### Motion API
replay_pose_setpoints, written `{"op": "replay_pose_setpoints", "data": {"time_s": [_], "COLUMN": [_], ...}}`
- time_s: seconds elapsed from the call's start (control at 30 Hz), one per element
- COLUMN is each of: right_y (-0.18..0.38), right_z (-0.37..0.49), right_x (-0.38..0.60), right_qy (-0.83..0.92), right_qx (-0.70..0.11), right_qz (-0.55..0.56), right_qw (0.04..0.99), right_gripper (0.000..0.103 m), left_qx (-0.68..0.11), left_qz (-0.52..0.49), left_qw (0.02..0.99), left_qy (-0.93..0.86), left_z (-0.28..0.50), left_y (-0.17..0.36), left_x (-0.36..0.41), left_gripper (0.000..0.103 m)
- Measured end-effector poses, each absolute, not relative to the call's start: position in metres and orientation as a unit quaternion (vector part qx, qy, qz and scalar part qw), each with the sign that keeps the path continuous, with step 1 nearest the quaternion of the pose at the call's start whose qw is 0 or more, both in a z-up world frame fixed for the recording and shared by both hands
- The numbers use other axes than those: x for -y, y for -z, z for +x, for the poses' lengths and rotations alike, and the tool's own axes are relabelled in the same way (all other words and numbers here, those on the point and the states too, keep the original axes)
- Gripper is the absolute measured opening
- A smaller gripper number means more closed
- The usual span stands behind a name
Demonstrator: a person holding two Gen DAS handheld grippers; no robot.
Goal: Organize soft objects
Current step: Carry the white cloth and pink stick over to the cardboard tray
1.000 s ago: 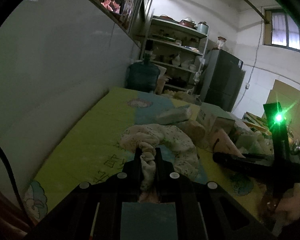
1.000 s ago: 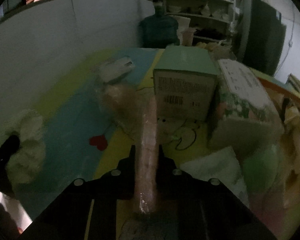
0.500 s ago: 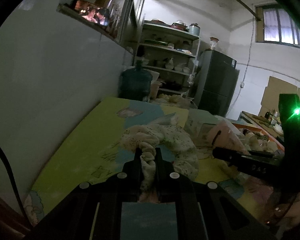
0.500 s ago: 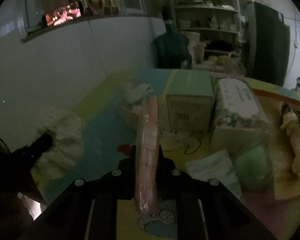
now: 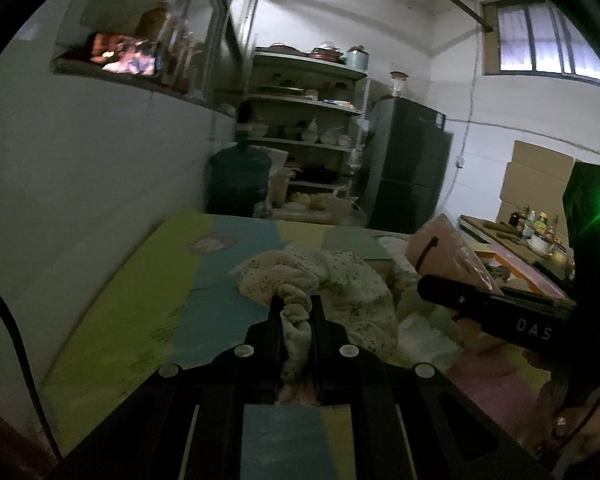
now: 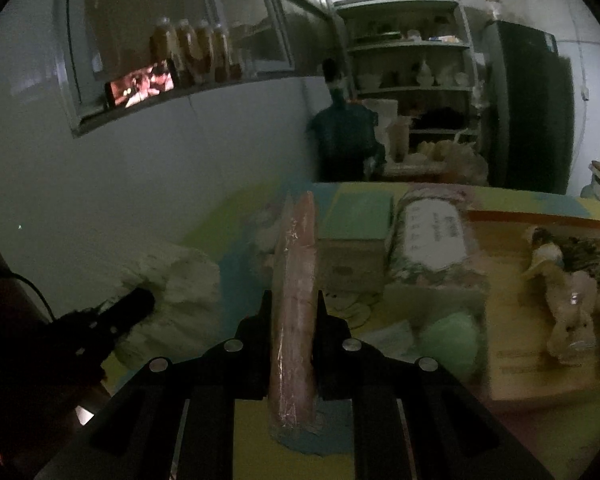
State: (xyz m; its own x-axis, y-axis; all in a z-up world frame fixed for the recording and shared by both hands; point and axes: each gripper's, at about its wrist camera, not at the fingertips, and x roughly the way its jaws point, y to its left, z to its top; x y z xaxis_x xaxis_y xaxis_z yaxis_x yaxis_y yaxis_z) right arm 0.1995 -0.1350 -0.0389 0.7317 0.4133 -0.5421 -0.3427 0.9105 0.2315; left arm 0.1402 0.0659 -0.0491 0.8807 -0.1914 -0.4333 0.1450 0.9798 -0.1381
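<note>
My left gripper [image 5: 296, 304] is shut on a cream speckled cloth [image 5: 340, 284] and holds it lifted over the colourful mat [image 5: 140, 300]. The cloth also shows in the right wrist view [image 6: 172, 284], at the left. My right gripper [image 6: 292, 300] is shut on a flat pink plastic-wrapped pack [image 6: 294, 280], held edge-on above the mat. In the left wrist view the right gripper [image 5: 440, 286] holds the pink pack [image 5: 448, 256] to the right of the cloth.
On the mat stand a green-topped box [image 6: 360, 216], a floral tissue pack [image 6: 432, 240], a light green soft item [image 6: 452, 340] and an orange-rimmed box [image 6: 540, 224] with plush toys [image 6: 568, 292]. A wall [image 5: 80, 200] runs along the left. A water jug [image 5: 238, 184], shelves and a fridge stand behind.
Both grippers have risen and tilted up, lifting the cloth and the pink pack off the mat. The room behind shows more.
</note>
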Motion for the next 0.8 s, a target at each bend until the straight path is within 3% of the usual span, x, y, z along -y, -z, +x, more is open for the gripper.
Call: {"op": "replay_pose_setpoints", "data": {"time_s": [0.8], "right_y": [0.026], "right_z": [0.179], "right_x": [0.259], "right_qy": [-0.109], "right_qx": [-0.274], "right_qz": [0.116], "right_qw": [0.948], "right_gripper": [0.015], "left_qx": [-0.233], "left_qz": [-0.020], "left_qw": [0.951], "left_qy": [0.200], "left_z": [0.179], "left_y": [0.027], "left_x": [0.052], "left_gripper": [0.011]}}
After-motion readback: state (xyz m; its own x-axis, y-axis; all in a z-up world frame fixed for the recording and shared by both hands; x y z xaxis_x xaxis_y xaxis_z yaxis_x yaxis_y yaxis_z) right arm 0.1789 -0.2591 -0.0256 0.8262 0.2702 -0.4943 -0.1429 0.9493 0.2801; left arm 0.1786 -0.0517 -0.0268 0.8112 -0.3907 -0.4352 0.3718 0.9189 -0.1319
